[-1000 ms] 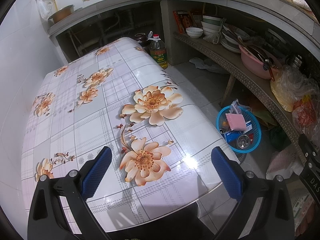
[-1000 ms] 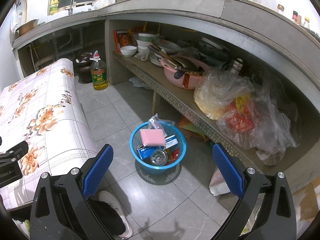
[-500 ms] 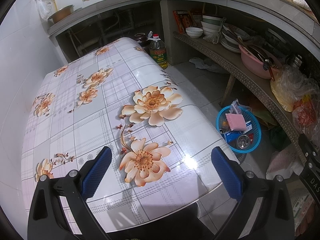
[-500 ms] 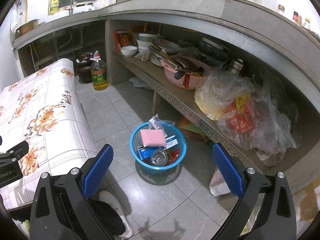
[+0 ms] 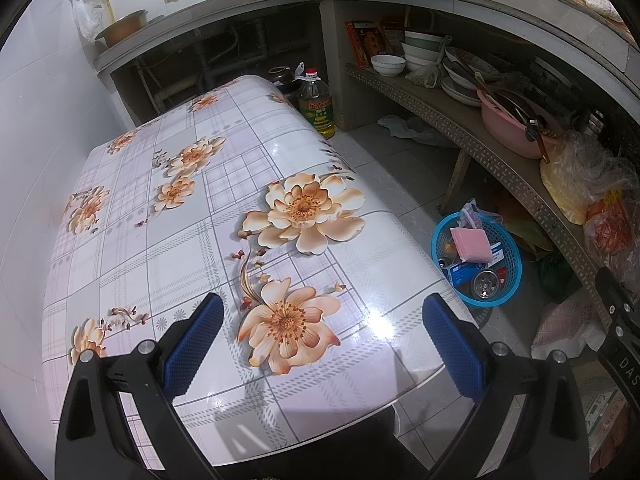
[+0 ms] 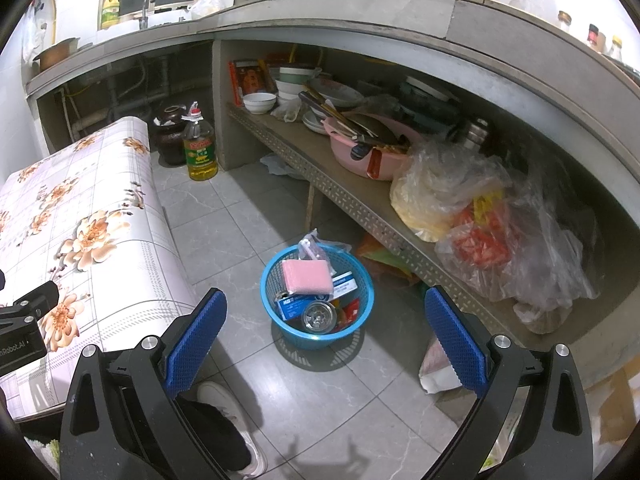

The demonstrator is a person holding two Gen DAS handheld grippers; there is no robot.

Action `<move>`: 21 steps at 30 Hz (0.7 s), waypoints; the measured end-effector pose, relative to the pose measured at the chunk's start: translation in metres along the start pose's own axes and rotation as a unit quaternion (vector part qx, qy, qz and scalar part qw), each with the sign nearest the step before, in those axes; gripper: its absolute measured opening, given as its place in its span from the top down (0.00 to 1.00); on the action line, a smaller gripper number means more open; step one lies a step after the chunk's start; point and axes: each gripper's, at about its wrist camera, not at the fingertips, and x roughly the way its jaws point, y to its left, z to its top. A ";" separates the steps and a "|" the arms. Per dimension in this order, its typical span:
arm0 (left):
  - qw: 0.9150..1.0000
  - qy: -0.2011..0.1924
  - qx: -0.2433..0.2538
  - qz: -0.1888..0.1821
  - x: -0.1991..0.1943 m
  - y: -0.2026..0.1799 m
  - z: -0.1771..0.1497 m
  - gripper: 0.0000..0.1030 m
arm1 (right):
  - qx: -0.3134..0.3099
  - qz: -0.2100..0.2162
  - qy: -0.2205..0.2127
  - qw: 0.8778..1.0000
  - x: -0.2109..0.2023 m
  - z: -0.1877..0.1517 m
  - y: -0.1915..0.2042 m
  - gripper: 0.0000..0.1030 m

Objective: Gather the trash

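Hovering spread and empty: left tongs over flowered bench, right tongs above blue basket holding pink, possibly sponge, pad.

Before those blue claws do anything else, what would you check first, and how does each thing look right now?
1. Left gripper open and holding nothing: ok.
2. Right gripper open and holding nothing: ok.
3. Blue basket upright on the floor: ok.
4. Trash sits inside the basket, pink sponge on top: ok.
5. Flowered table free of visible trash: ok.
6. Loose trash elsewhere, such as the white scrap on the floor under the shelf: cannot tell whether it counts.
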 end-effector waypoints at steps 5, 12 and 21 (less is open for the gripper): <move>1.000 0.001 0.000 0.000 0.000 0.000 0.000 0.05 | 0.000 0.000 0.000 1.000 0.000 0.000 0.000 0.07; 1.000 0.001 0.000 0.000 0.000 0.002 0.000 0.05 | 0.001 -0.001 0.001 1.000 -0.001 0.000 0.001 0.07; 1.000 0.002 -0.003 -0.003 0.001 -0.001 0.000 0.05 | -0.002 -0.001 -0.001 1.000 -0.001 0.002 0.001 0.07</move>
